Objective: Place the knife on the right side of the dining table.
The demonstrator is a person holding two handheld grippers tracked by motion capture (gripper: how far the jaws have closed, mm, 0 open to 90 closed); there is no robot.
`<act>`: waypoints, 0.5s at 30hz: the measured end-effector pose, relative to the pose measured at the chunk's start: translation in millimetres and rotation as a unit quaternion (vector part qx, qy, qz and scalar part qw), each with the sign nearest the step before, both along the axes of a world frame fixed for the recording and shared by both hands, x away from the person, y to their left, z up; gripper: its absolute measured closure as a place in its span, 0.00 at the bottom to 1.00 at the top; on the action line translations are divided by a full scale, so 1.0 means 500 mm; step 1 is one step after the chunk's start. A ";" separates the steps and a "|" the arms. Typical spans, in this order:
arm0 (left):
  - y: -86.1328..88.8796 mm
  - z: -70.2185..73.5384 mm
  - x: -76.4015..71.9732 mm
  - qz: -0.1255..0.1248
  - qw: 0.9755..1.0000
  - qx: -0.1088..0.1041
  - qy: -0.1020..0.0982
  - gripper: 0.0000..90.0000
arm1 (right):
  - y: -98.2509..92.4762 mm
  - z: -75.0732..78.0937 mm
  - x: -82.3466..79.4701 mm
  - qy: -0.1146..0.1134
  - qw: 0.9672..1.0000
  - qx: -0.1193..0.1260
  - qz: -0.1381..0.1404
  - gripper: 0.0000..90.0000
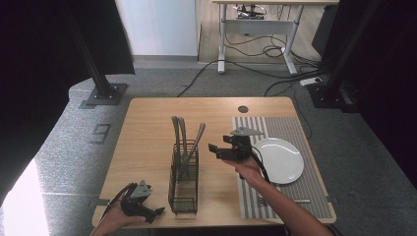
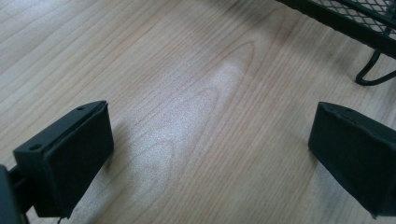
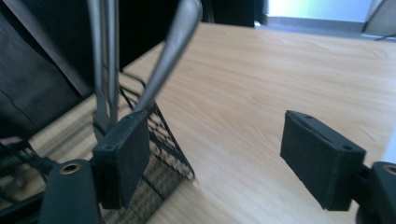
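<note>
Table: a light wooden table point(image 1: 147, 147) with a round dark hole point(image 1: 243, 109) near its far edge, standing on grey carpet.

Basket: a black wire mesh basket point(image 1: 184, 189), upright, near the middle of the table towards the near edge; in the left gripper view its foot and lower rim point(image 2: 373, 37) sit at the upper right corner.

Cutlery: three metal handles point(image 1: 183, 135) rise out of the basket; two stand close together and nearly upright, the third point(image 1: 197, 137) leans to the right. Which pieces they are cannot be told, as their heads are hidden in the basket.

Mat: a grey striped placemat point(image 1: 295, 196) on the right part of the table, running from far to near.

Plate: a white round plate point(image 1: 282, 160) on the mat, empty.

Left gripper: the left gripper point(image 1: 158, 212) is held low at the near left corner of the table, just left of the basket, apart from it. Its jaws stand wide apart with bare wood between them; it is released and grasps nothing.

Right gripper: the right gripper point(image 1: 214, 150) is held above the table between basket and plate, pointing left at the leaning handle point(image 3: 168, 51). Its jaws are spread wide, nothing between them; released.
</note>
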State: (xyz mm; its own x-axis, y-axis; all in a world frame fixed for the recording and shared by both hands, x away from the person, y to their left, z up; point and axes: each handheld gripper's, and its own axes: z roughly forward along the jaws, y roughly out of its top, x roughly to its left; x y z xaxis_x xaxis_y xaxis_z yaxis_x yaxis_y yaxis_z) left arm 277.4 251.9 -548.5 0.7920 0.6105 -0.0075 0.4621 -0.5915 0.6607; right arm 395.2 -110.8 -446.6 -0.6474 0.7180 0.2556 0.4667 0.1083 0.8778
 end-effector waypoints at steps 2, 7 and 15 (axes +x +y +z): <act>0.000 0.000 0.000 0.000 1.000 0.000 0.000 0.00 | 0.005 0.002 0.007 -0.001 1.000 -0.001 0.007 0.29; 0.000 0.000 -0.001 0.001 1.000 -0.001 0.000 0.00 | 0.020 0.006 0.022 -0.004 1.000 -0.001 0.014 0.32; 0.000 0.000 -0.001 0.001 1.000 -0.001 0.000 0.00 | 0.048 0.014 0.041 -0.007 1.000 0.007 0.027 0.37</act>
